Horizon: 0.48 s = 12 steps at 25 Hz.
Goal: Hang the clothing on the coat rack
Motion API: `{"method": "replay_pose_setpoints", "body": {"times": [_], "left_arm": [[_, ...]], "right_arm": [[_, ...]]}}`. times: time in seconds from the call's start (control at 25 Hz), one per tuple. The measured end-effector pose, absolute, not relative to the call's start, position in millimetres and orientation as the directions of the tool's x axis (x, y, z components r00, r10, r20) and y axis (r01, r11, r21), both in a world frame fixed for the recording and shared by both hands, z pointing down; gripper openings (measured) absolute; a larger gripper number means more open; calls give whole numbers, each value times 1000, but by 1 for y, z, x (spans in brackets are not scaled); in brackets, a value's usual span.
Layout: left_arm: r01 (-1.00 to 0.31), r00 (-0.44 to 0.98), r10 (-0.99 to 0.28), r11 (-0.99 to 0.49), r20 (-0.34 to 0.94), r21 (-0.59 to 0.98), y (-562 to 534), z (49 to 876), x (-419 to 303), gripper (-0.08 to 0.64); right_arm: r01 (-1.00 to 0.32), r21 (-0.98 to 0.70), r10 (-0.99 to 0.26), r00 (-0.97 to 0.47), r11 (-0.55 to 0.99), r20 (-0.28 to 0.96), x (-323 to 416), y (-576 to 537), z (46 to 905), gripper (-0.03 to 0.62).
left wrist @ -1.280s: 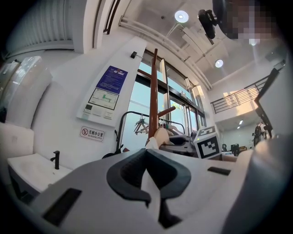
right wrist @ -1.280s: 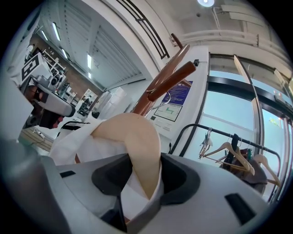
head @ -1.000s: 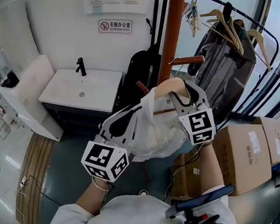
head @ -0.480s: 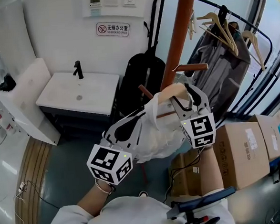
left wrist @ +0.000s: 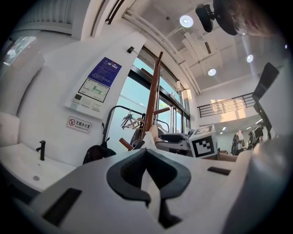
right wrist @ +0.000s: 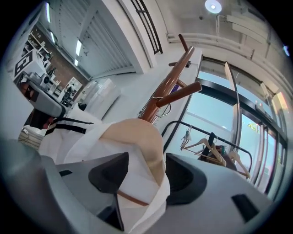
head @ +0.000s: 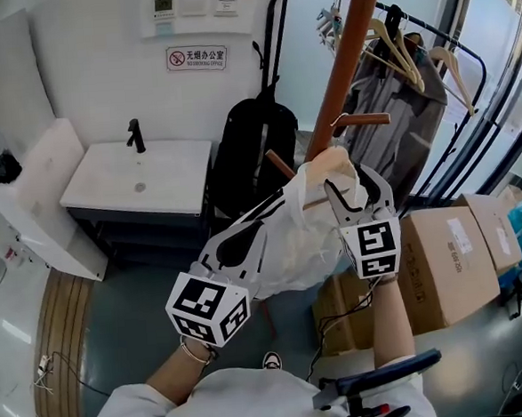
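A white garment (head: pixel 290 246) hangs on a pale wooden hanger (head: pixel 329 163) right beside the brown coat rack pole (head: pixel 348 54). The hanger's wire hook (right wrist: pixel 161 109) sits close under a peg (head: pixel 362 119); whether it rests on the peg I cannot tell. My right gripper (head: pixel 353 183) straddles the hanger's shoulder (right wrist: pixel 142 137), and its jaws are opening, standing wide with hanger and cloth between them. My left gripper (head: pixel 278 200) reaches in from lower left, shut on a fold of the garment (left wrist: pixel 153 185).
A white sink counter (head: pixel 138 172) stands at the left wall. A black bag (head: pixel 252 150) leans behind the rack. A black clothes rail (head: pixel 426 22) with hangers and a grey coat is at right, with cardboard boxes (head: pixel 447 261) below.
Both grippers have carried the hanger and garment a little up and toward the rack's peg. The right jaws have spread wider around the hanger.
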State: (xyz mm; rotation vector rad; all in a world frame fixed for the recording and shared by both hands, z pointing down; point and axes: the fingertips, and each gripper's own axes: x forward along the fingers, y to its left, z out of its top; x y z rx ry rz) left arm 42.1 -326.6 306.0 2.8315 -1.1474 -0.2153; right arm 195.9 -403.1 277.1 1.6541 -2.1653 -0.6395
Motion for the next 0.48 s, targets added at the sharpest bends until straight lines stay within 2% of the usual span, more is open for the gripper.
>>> {"method": "replay_pose_setpoints", "body": {"times": [0.24,0.48], "left_arm": [[-663,731,-676,-736,-94,139,-313,311,38,8],[-646,747,-659,-751,-87,140,-297,317,36,8]], "right_arm": [[-845,514,-983,-182,146,-20,202,-381,286,259],[-909,407,-992,-120,91,-45,200,-356,304,253]]}}
